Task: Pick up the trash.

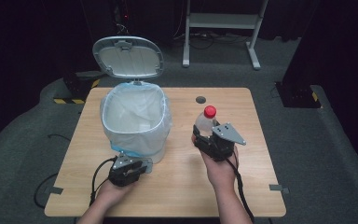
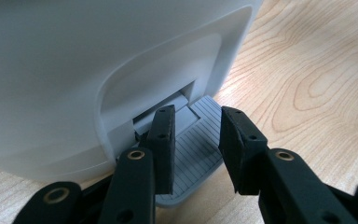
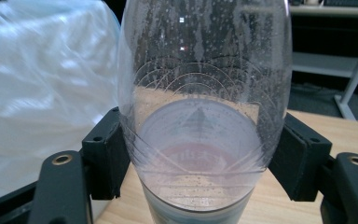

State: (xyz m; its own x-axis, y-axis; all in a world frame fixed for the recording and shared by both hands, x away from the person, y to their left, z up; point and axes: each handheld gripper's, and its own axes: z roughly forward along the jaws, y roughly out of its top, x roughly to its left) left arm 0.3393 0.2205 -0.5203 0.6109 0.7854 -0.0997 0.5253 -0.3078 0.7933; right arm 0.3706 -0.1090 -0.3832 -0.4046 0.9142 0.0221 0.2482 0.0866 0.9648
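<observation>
Left tool [image 2: 193, 140] pressing the pedal [image 2: 193, 161] of the bin [image 1: 135, 121], jaws parted, nothing gripped; lid [image 1: 128, 57] up. Right tool [image 3: 200, 154] clamped on the bottle [image 1: 206, 122], held upright beside the bin. Best now: keep pedal down, carry bottle over the liner [image 1: 121, 109], then release.

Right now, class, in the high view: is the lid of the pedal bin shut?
No: the lid stands raised behind the pedal bin, whose white liner bag lies open to the camera.
</observation>
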